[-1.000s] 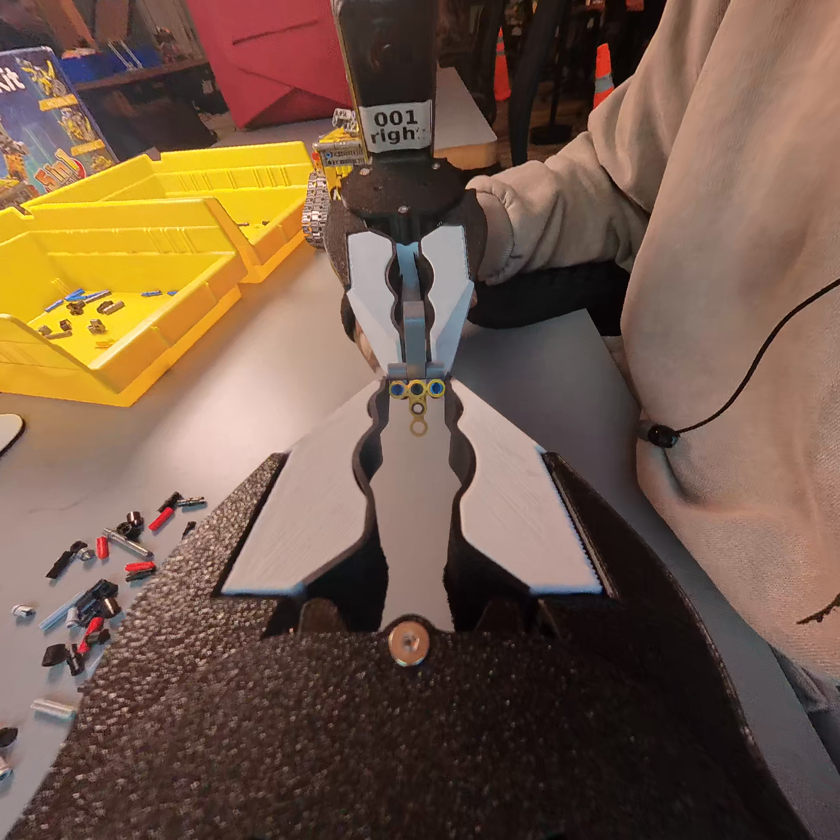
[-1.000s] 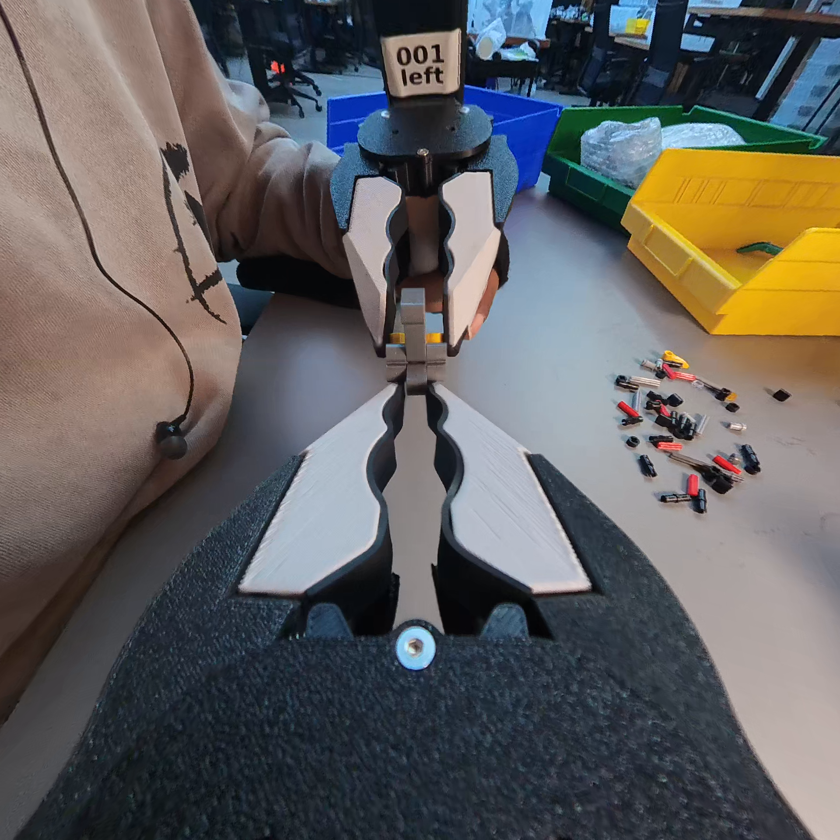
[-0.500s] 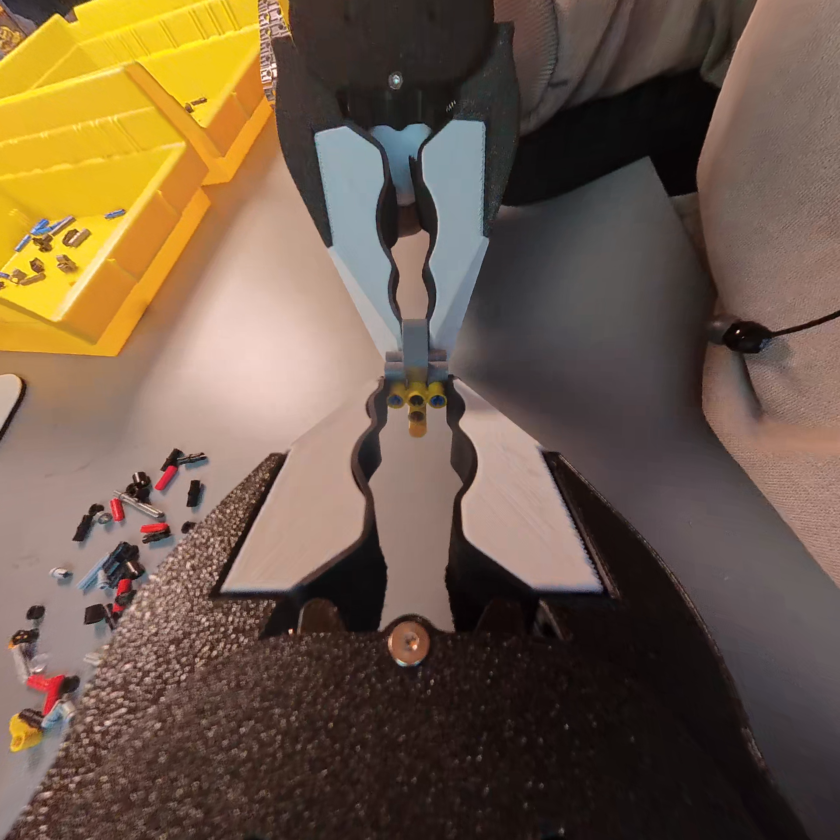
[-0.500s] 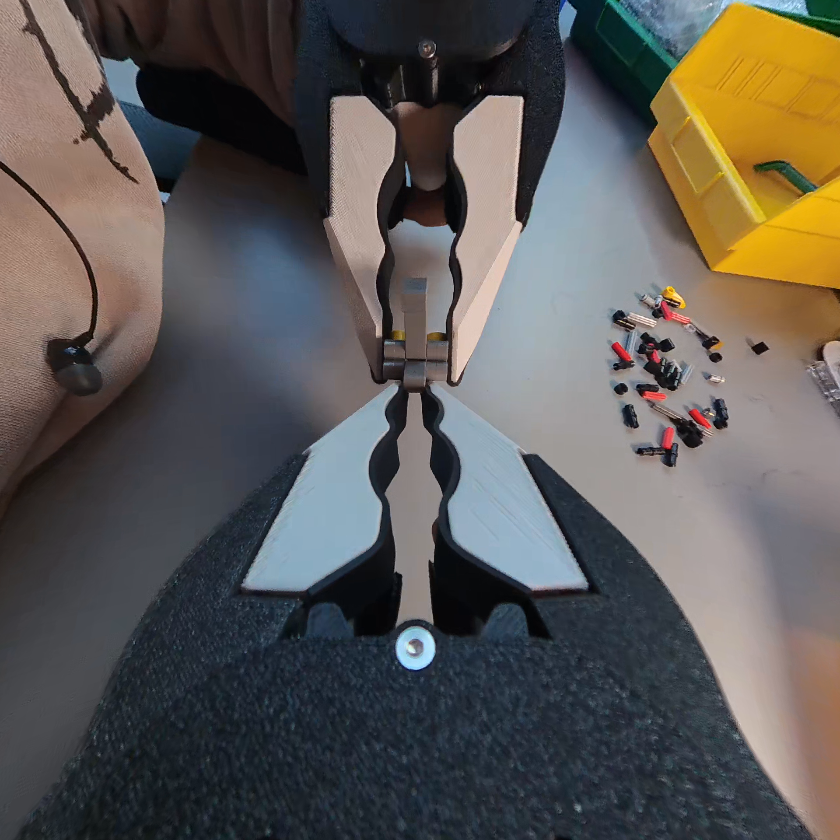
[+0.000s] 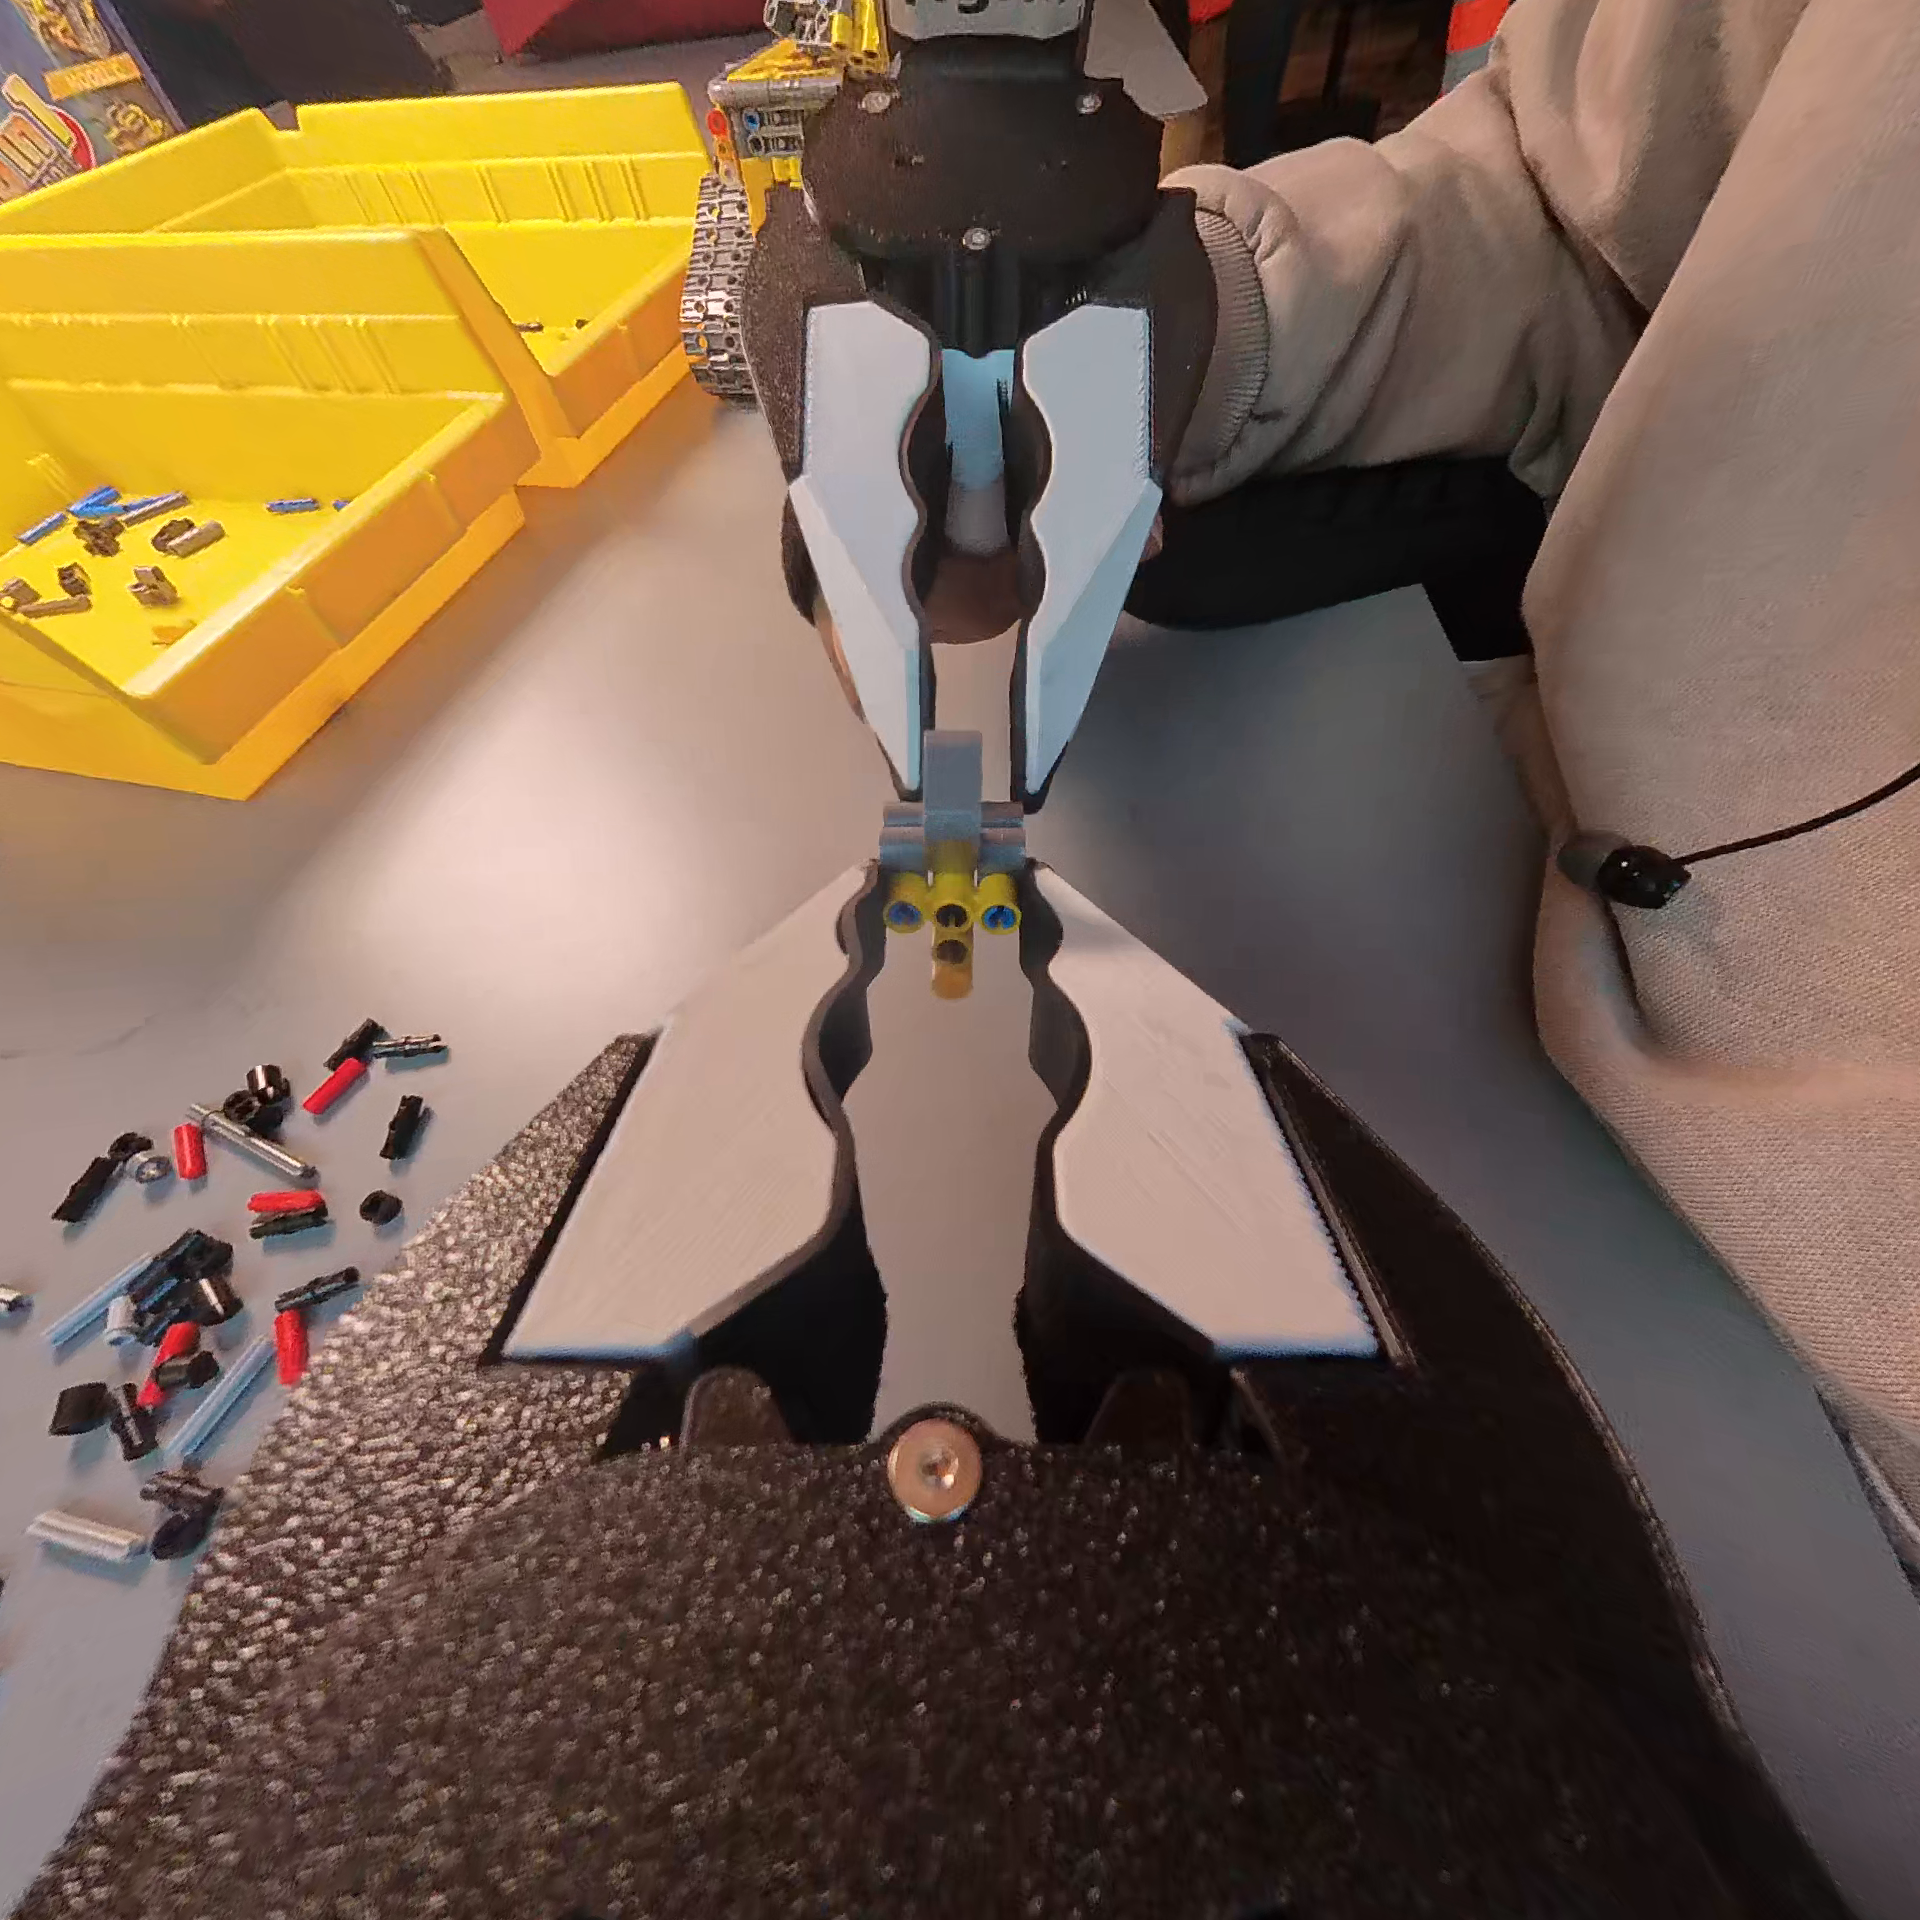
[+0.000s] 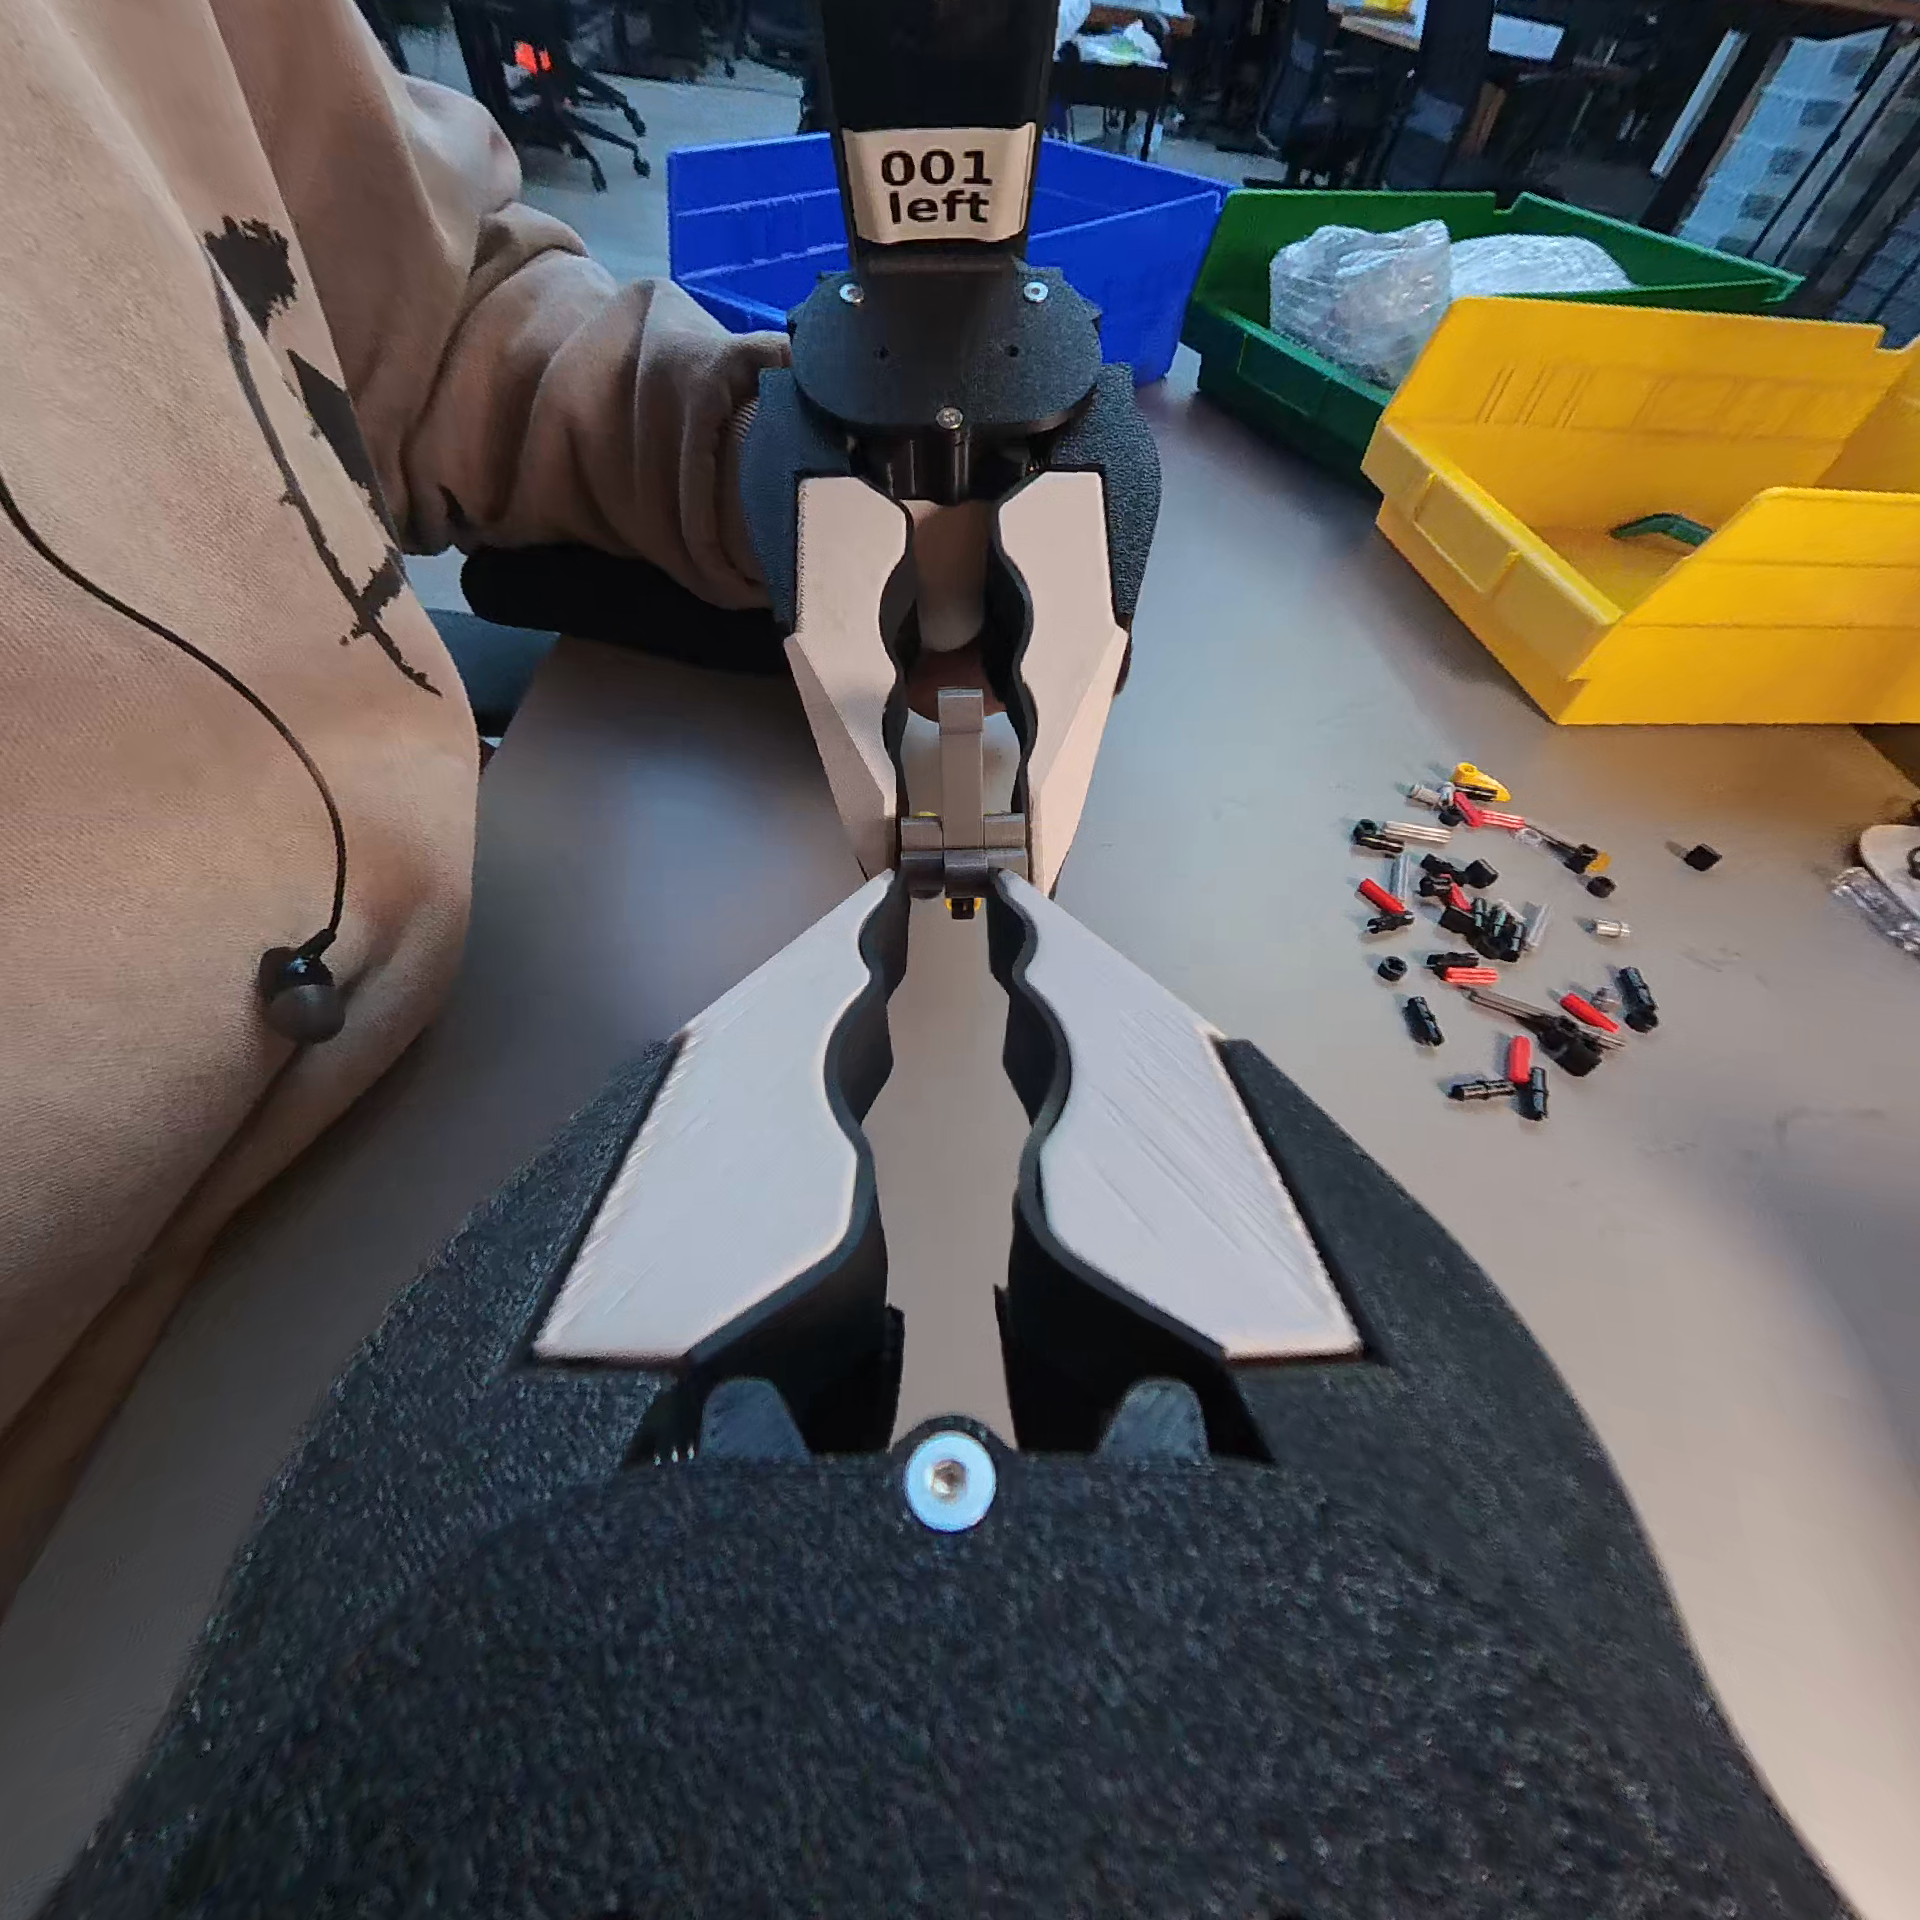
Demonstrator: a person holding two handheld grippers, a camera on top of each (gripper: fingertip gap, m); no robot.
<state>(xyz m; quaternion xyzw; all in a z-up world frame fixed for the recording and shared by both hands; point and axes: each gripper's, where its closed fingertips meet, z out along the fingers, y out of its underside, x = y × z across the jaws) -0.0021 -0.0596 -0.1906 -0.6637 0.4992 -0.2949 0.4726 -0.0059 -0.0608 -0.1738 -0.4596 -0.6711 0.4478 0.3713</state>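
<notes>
One toy-brick assembly point(image 5: 948, 873), pinched between two grippers.

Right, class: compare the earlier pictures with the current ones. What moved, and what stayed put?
Both views tipped down toward the table half a second ago and have now come back up, so the bins and the sleeve show again. Unchanged: the left claw is shut on the yellow piece, the right claw on the grey piece, tip to tip. The loose parts did not move.

Even indoor light fell from above; soft shadows lay beneath the scattered small plastic pieces point(image 5: 197, 1236) at nine o'clock. Wide-angle bending curved the edges, and the grey matte tabletop point(image 6: 1299, 644) showed mild sheen.
</notes>
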